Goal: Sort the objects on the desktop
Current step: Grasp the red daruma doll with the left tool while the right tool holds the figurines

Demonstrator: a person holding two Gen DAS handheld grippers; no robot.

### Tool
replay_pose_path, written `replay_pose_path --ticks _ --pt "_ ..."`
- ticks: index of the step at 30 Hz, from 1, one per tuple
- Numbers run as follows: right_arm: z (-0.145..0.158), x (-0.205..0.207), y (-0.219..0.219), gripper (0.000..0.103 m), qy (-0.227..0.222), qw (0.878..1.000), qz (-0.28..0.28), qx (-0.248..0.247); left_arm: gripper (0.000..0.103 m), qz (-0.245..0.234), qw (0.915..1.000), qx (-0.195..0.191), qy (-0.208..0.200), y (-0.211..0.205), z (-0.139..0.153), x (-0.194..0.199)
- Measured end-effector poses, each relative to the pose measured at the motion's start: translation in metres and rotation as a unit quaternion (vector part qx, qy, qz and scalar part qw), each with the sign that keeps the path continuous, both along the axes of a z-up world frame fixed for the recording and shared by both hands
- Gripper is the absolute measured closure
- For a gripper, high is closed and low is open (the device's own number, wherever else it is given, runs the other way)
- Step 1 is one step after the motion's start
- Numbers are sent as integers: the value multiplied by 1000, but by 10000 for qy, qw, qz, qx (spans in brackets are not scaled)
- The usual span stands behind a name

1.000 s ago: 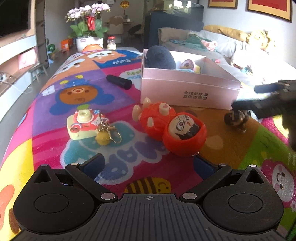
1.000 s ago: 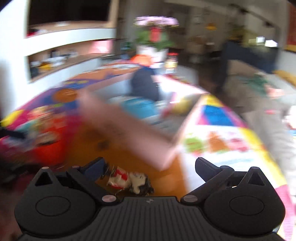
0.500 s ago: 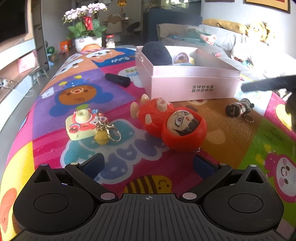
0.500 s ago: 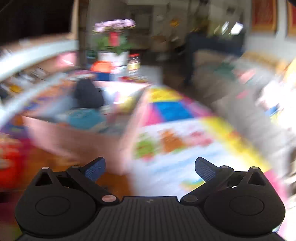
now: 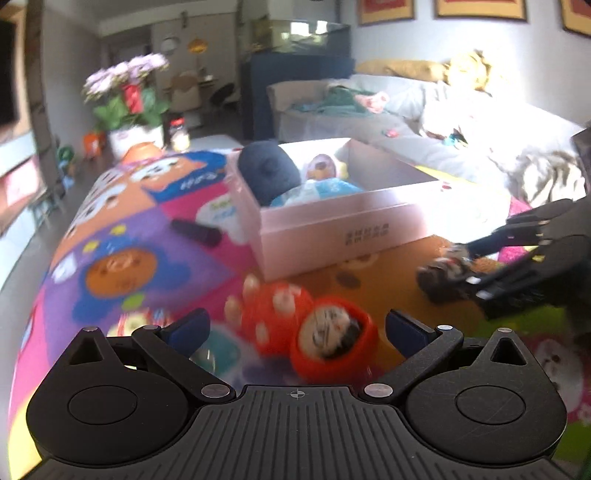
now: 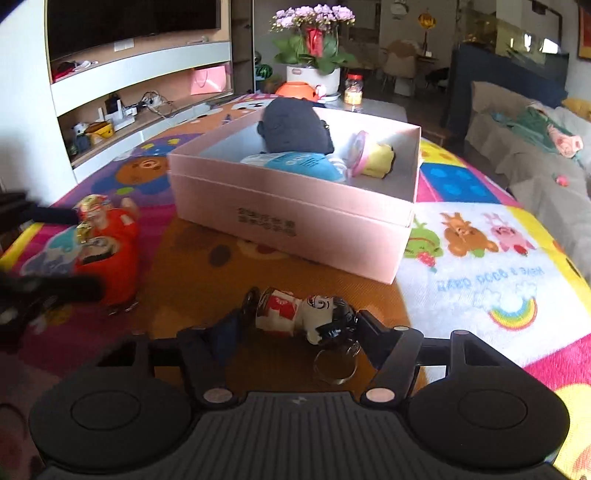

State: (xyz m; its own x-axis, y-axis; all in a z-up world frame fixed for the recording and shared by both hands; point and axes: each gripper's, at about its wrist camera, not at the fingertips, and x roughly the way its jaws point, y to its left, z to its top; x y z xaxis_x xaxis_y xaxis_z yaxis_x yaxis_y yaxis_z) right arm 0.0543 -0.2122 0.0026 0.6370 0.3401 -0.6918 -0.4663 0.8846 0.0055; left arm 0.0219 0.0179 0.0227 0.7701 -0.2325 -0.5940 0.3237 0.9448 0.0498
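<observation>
Two red dolls (image 5: pixel 306 332), one pink box (image 5: pixel 343 229)

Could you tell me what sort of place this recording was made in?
Most likely a home living room: a grey sofa strewn with soft toys, a television over wall shelves, and a potted flowering plant. The sorting happens on a surface covered by a colourful cartoon play mat.

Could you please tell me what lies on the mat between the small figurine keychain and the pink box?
Nothing: in the right wrist view only bare orange mat separates the figurine keychain from the pink box.
</observation>
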Motion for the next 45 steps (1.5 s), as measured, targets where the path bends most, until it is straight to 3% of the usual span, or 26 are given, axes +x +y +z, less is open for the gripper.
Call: replay_pose_path --ticks 5,10,16,18,20,23,33,34,38,39,42,45 --pt "10 -22 -13 37 2 10000 -10 64 0 -195 9990 -73 407 -10 -9 21" --pt "13 -43 -25 37 -53 9999 -107 37 0 -569 9974 -192 403 -22 -7 1" --pt "0 -58 -27 37 -123 9997 -127 -144 0 -983 9944 24 380 -38 -9 -28" --pt "0 -60 -28 34 -170 9997 -158 -126 0 -832 9960 118 300 -41 -9 -32" --pt "-2 -61 -29 19 -211 9994 -237 -109 0 -591 9979 214 156 -43 -9 -33" --pt "-8 -60 -33 13 -167 9991 -377 -1 0 -335 9993 92 117 -42 -7 -29" --pt "-10 -58 -36 8 -96 9985 -532 62 0 200 9984 -315 421 -50 -13 -11" --pt "-10 -58 -35 8 -95 9984 -551 64 5 213 9985 -299 399 -51 -13 -12" --pt "-9 -56 -30 10 -94 9985 -505 171 5 197 9990 -226 326 -51 -11 -20" --pt "-9 -54 -28 13 -86 9988 -452 188 5 193 9991 -214 310 -50 -9 -23" --pt "-7 -54 -20 34 -159 9992 -351 72 5 193 9994 -171 234 -42 -2 -32" --pt "3 -54 -21 38 -170 9995 -251 100 5 274 9995 -93 125 -34 7 -38"
